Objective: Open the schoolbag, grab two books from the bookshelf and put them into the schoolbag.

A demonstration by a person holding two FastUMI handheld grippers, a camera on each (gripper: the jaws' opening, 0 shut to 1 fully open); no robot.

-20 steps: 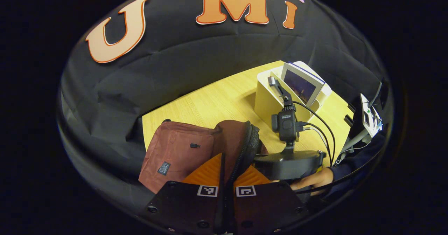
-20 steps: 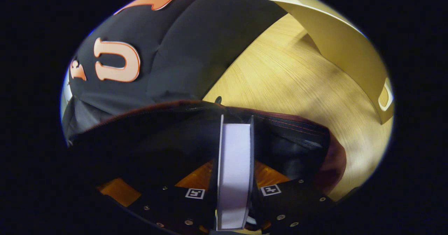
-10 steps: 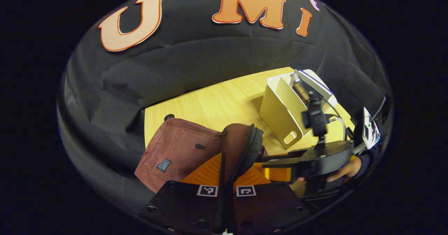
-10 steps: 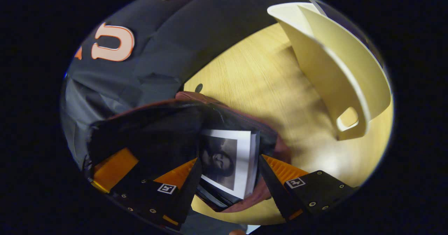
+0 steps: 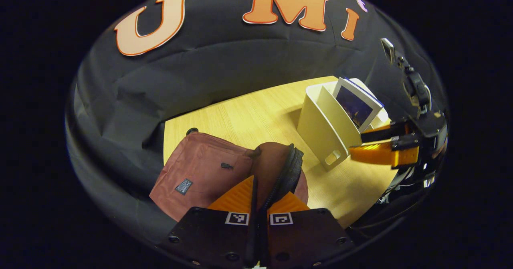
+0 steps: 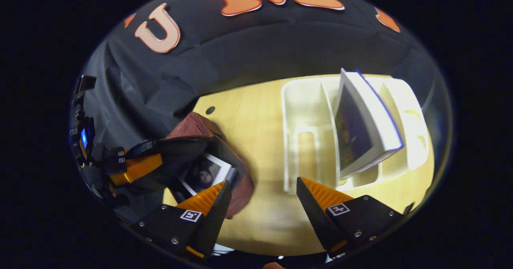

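Observation:
The maroon schoolbag [image 5: 200,168] lies on the wooden table [image 5: 248,116]. My left gripper [image 5: 258,197] is shut on the schoolbag's zippered opening edge and holds it up. In the right gripper view the bag [image 6: 192,128] gapes open, with one book [image 6: 204,172] lying inside. The left gripper's orange fingers [image 6: 136,168] grip its rim there. My right gripper [image 6: 262,189] is open and empty, facing the white bookshelf [image 6: 304,112]. A second book [image 6: 360,128] leans in that shelf. The left gripper view shows the right gripper [image 5: 358,144] beside the shelf [image 5: 320,128] and that book [image 5: 354,106].
The black cloth wall rises right behind the table's far edge. A small dark hole [image 6: 210,110] marks the tabletop near the bag. Bare table [image 6: 260,221] lies between bag and shelf.
The right gripper opened and let go of the book, which now rests inside the bag. It then drew back and swung right toward the bookshelf. The left gripper kept its hold.

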